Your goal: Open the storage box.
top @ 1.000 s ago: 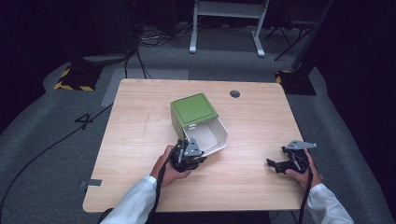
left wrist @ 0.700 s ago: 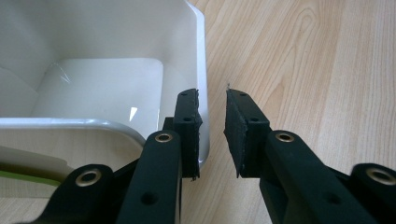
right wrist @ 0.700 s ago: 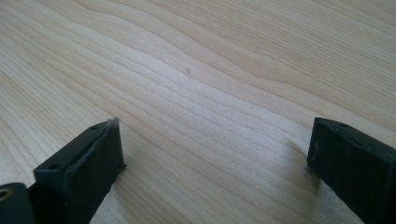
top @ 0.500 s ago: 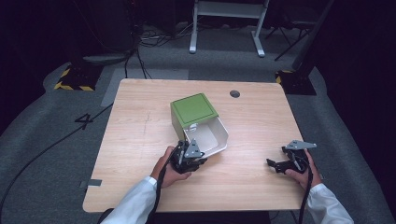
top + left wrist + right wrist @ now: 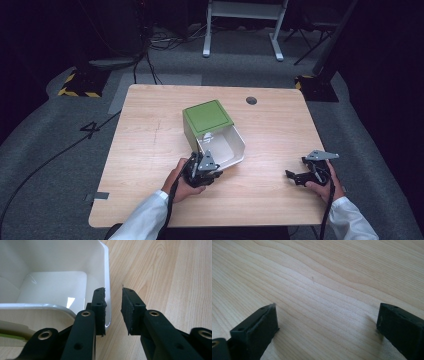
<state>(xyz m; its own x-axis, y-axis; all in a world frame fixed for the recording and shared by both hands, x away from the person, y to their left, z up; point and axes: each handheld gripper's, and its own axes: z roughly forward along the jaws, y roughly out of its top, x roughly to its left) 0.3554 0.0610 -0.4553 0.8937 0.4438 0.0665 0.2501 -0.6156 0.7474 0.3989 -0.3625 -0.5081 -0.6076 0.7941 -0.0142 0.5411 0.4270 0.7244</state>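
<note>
A small cabinet with a green top (image 5: 207,116) stands mid-table, and its white drawer (image 5: 227,146) is pulled out toward me. My left gripper (image 5: 206,162) sits at the drawer's near corner. In the left gripper view its jaws (image 5: 114,293) straddle the drawer's side wall (image 5: 108,277): one pad lies against the inner face, and the other stands off it over bare wood. The drawer (image 5: 52,285) looks empty inside. My right gripper (image 5: 296,176) rests near the table's right front, open wide over plain wood (image 5: 327,312).
The wooden table (image 5: 150,130) has a round cable hole (image 5: 251,100) near its far edge. Beyond it are a white metal frame (image 5: 242,10), floor cables and a yellow-black striped strip (image 5: 77,92).
</note>
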